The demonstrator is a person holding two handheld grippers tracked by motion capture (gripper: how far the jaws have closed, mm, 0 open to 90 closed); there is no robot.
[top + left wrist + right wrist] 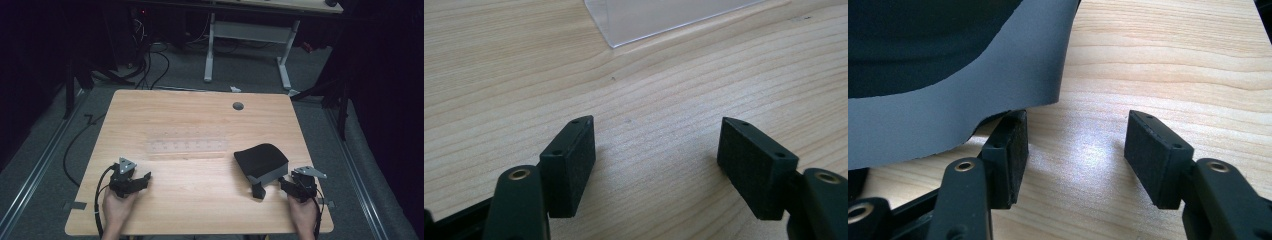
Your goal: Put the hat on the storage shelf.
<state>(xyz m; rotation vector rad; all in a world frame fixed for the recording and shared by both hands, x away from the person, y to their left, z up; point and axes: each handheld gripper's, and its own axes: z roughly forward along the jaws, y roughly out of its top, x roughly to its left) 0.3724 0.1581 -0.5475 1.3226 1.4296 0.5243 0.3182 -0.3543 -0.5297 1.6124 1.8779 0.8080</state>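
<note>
The black cap [261, 160] lies on the table [200, 200] at its right side, just ahead of my right gripper [287, 184], whose wide jaws seem to reach under its brim. My left gripper [142, 179] rests wide open near a clear sheet [187, 146].

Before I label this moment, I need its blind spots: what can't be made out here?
- Black-and-grey curved sheet: right gripper view cuts it off at the top and left edges; whether it touches that gripper's left jaw is unclear.
- Clear plastic sheet: faint in the high view; left gripper view crops it.
- Dark surroundings past the table: too dim.
</note>
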